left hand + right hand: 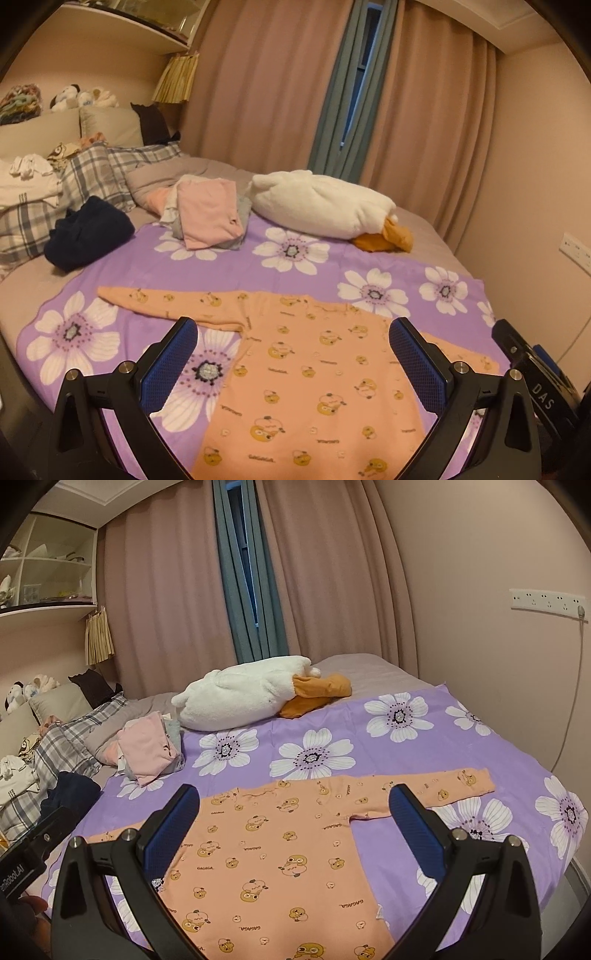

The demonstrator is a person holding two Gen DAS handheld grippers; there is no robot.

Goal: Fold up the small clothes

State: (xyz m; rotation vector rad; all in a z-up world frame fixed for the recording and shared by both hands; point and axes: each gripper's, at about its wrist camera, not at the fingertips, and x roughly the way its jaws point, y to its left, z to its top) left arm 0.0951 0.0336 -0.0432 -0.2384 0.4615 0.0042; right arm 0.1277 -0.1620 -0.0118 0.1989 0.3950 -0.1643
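A small orange long-sleeved shirt (314, 376) with a yellow chick print lies flat and spread out on the purple flowered sheet (295, 266), both sleeves stretched to the sides. It also shows in the right wrist view (280, 853). My left gripper (293, 332) is open and empty, held above the shirt's body near the left sleeve. My right gripper (295, 808) is open and empty, held above the shirt's body near the right sleeve (443, 788). The right gripper's body shows at the right edge of the left wrist view (535, 373).
A stack of folded pink and grey clothes (210, 214) lies at the sheet's far edge. A white plush duck (321, 205) lies behind it. A dark navy garment (88, 232) and plaid pillows (92, 173) are at the left. A wall (480, 590) bounds the bed's right side.
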